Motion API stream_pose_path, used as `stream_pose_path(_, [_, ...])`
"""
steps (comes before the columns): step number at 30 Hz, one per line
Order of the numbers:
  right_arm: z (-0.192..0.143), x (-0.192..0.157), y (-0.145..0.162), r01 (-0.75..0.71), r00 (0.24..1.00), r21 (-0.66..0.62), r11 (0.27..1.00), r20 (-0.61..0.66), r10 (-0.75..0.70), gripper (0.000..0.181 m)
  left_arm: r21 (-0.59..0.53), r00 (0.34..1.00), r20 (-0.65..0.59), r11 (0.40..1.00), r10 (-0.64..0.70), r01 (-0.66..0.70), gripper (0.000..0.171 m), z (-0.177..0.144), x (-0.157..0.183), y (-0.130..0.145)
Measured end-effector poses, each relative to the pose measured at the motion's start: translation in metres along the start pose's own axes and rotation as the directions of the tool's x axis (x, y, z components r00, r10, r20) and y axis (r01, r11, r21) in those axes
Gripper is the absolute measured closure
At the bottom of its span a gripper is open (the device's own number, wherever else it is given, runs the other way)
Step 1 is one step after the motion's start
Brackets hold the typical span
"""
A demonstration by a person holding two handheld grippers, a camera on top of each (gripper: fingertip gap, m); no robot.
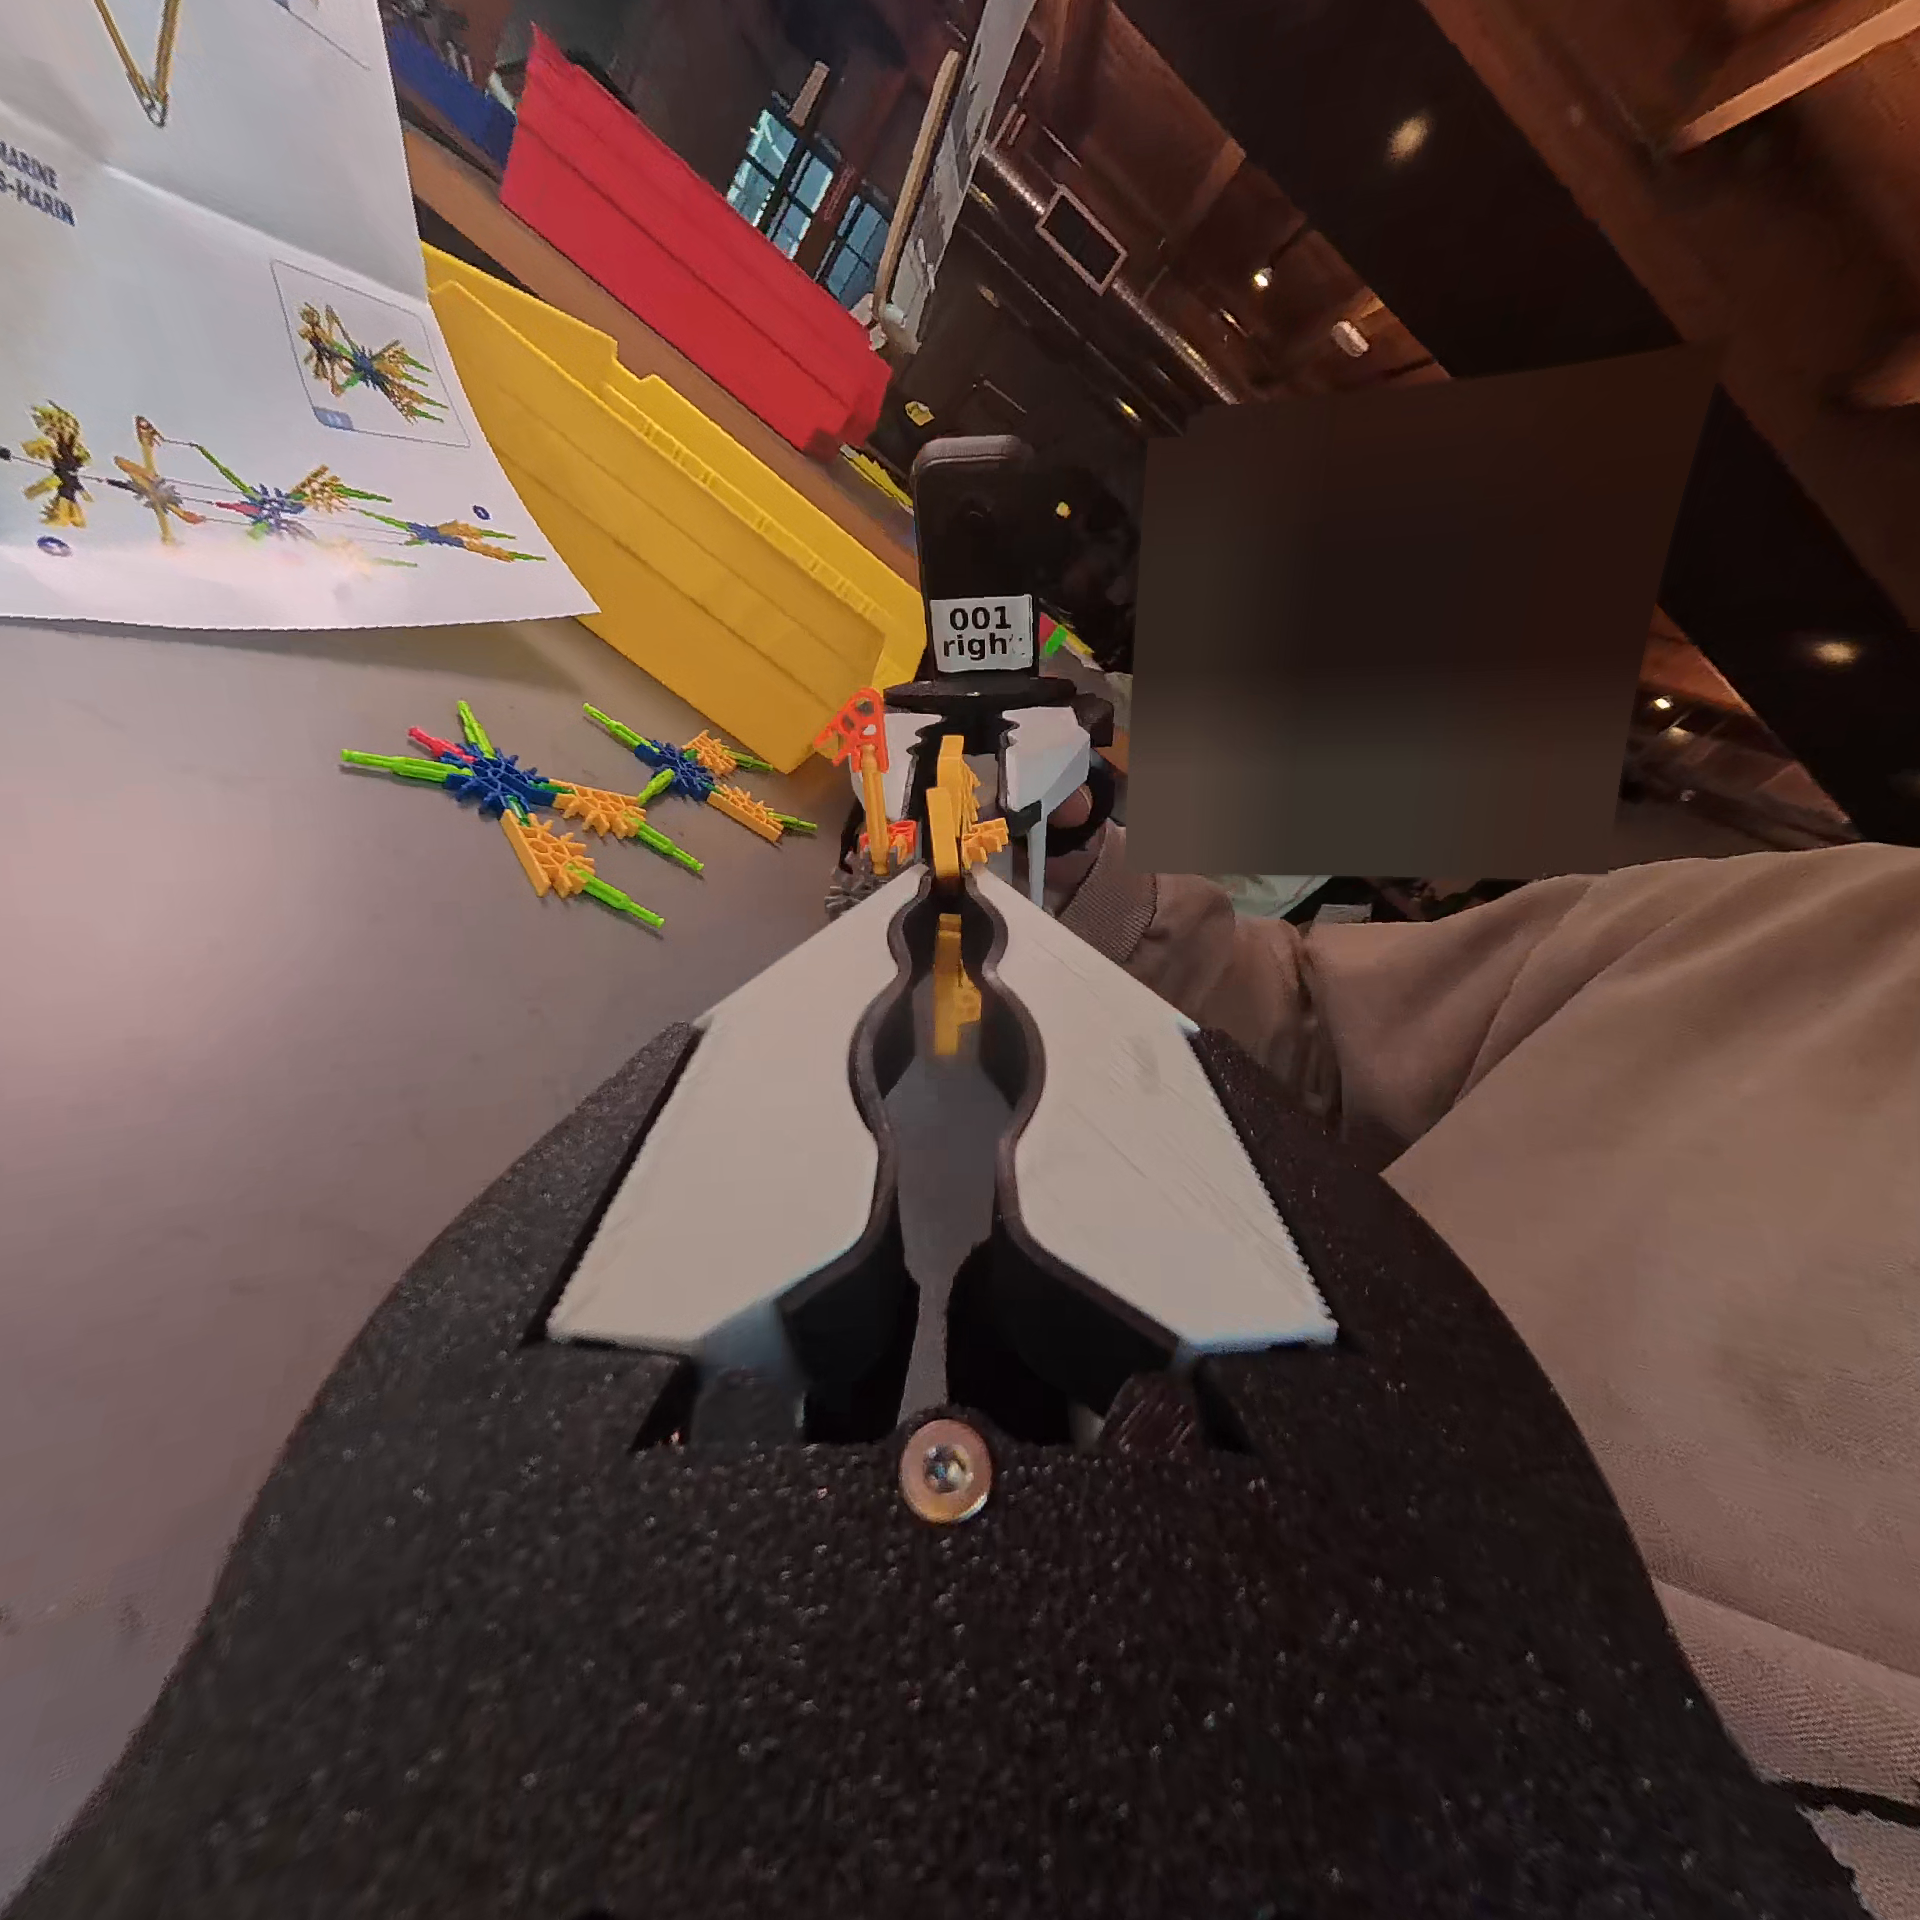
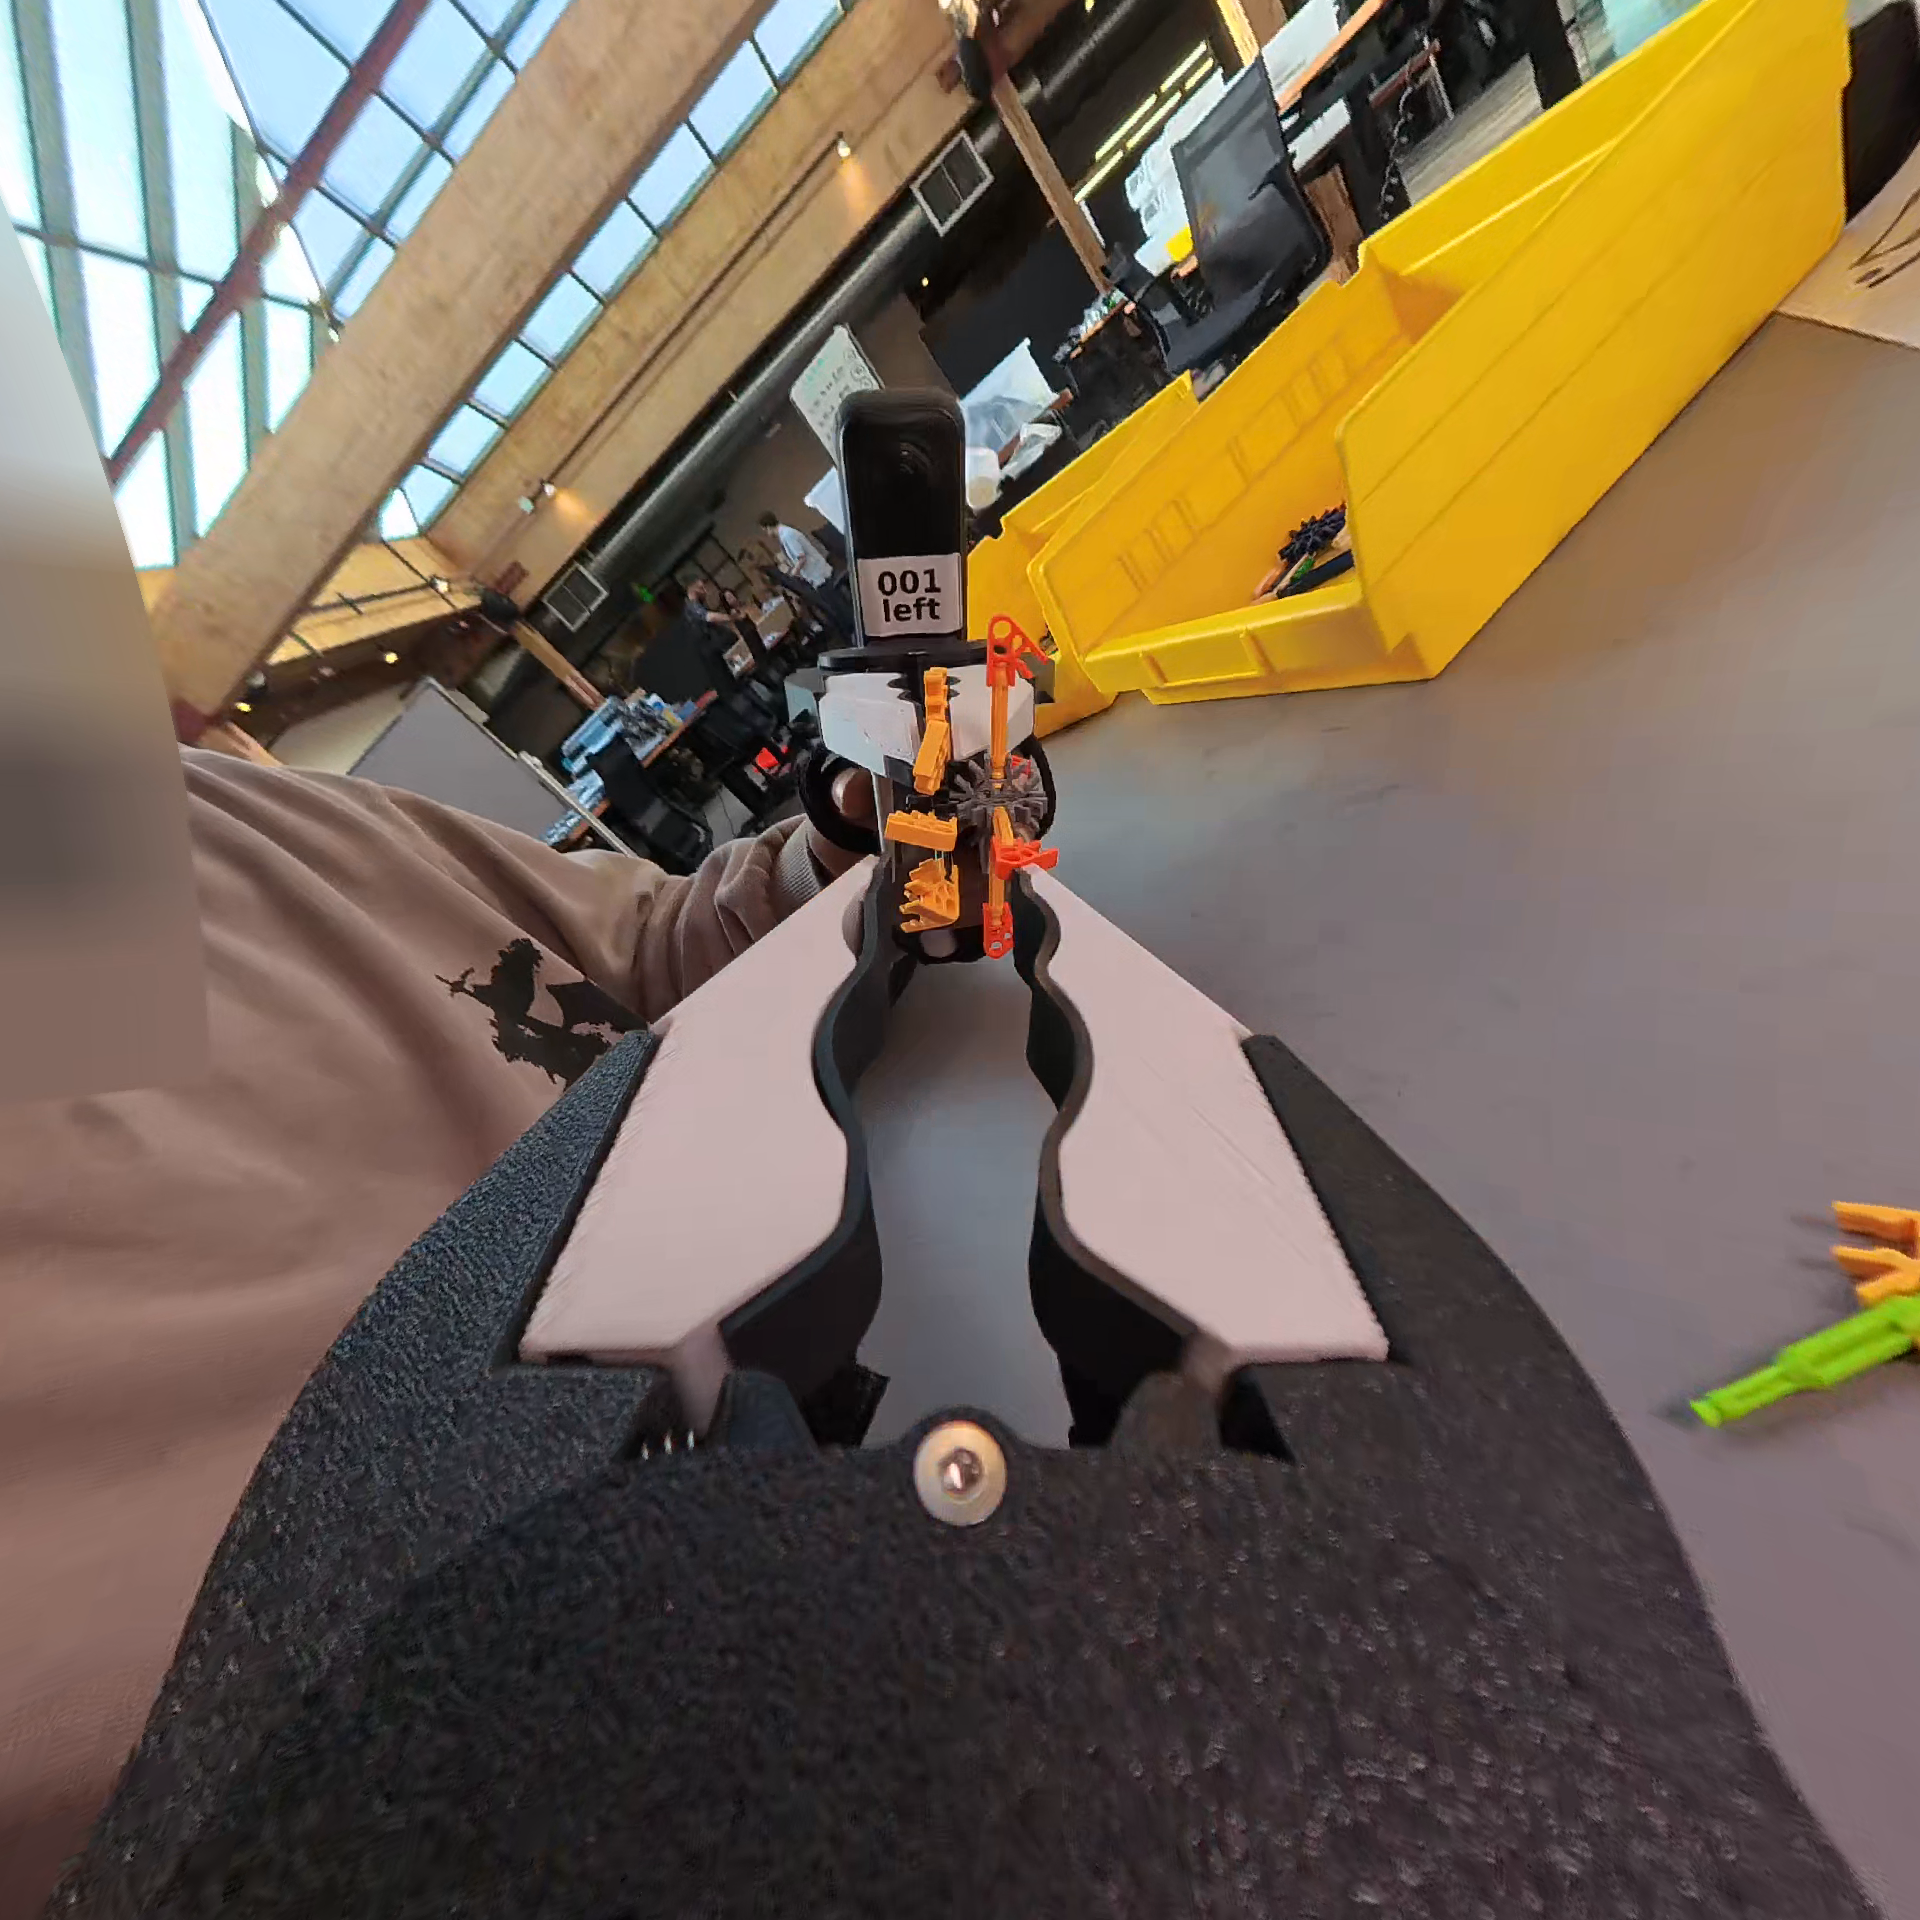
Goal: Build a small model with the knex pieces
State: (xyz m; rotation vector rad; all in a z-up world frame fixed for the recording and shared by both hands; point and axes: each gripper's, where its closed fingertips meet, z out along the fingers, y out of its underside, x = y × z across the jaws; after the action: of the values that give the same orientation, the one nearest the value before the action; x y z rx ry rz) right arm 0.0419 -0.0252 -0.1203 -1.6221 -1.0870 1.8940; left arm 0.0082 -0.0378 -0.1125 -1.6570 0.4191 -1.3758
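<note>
Left gripper point(image 1: 948, 894): jaws clamped on yellow plastic connector point(image 1: 950, 987) at 12 o'clock. Right gripper point(image 2: 951, 914): jaws clamped on orange-grey rod assembly point(image 2: 987, 821). Risk: opposed pull snaps joints apart.

Left wrist view: mounted just behind the left gripper point(image 1: 948, 883), looking forward along its fingers point(image 1: 790, 1091), low over the grey surface point(image 1: 208, 1039), tilted, facing the right gripper point(image 1: 971, 821) close ahead. Right wrist view: mounted likewise behind the right gripper point(image 2: 951, 904), rolled sideways, facing the left gripper point(image 2: 914, 727) head-on at close range. Shared by both: the small yellow-and-orange rod-and-connector assembly point(image 1: 940, 831) point(image 2: 966, 821) between the tips, the surface, the yellow bins point(image 1: 665, 520) point(image 2: 1507, 468).
</note>
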Motion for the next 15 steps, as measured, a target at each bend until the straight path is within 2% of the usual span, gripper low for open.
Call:
stream_pose_path(7, [-0.004, 0.002, -0.012, 0.031, 0.999, 0.056, 0.998, -0.036, -0.029, 0.164, -0.008, 0.999, 0.042, 1.000, 0.020, -0.020, 0.169, -0.001, -0.006, 0.001])
stream_pose_path(15, [0.011, 0.007, 0.009, -0.064, 0.998, -0.008, 0.998, -0.022, 0.064, 0.164, -0.023, 0.998, 0.062, 1.000, 0.014, -0.012, 0.169, 0.001, -0.012, 0.005])
